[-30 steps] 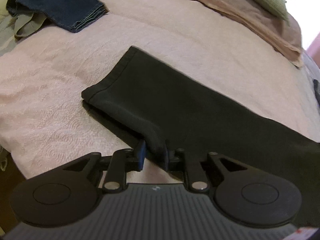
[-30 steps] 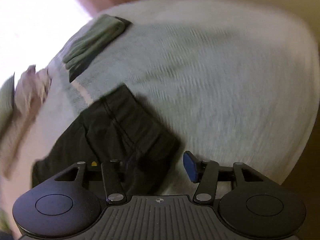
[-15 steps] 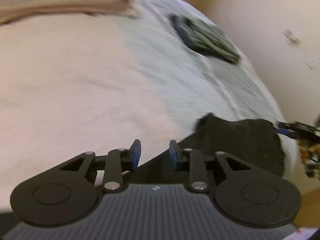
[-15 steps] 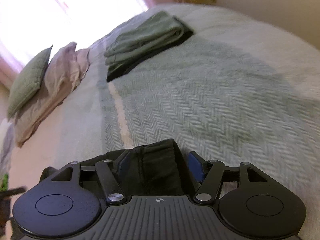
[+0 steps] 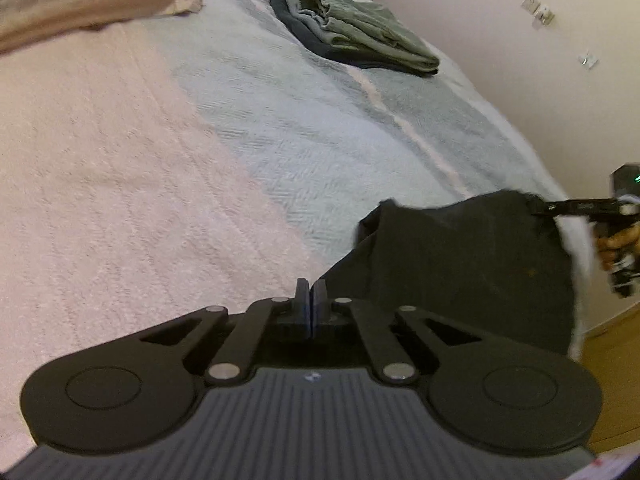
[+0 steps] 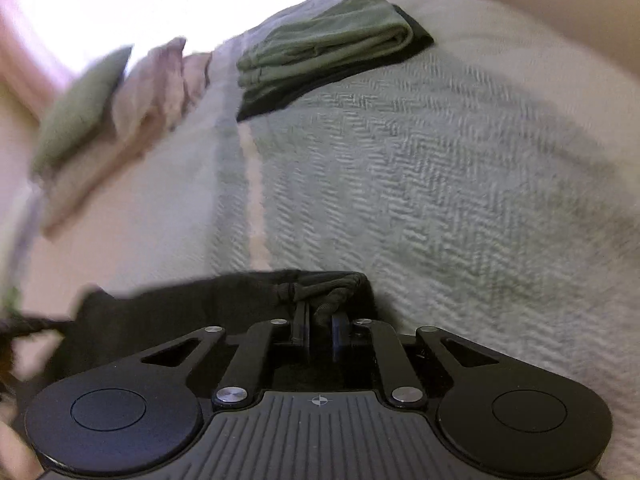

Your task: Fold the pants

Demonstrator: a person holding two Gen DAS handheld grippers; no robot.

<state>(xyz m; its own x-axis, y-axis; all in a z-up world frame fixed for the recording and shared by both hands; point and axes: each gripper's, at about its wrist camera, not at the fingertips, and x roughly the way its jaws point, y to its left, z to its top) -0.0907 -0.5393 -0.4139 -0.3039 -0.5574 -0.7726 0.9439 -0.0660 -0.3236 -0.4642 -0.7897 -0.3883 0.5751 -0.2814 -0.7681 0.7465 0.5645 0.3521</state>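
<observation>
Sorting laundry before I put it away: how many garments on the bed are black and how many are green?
Black: 1, the black pants at the near edge
Green: 1, the folded green garment; a dark piece under it, kind unclear
Total: 2

Left claw (image 5: 310, 294) pinched closed, right claw (image 6: 320, 330) closing

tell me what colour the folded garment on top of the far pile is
Grey-green folded garment, clearest in the right wrist view.
</observation>
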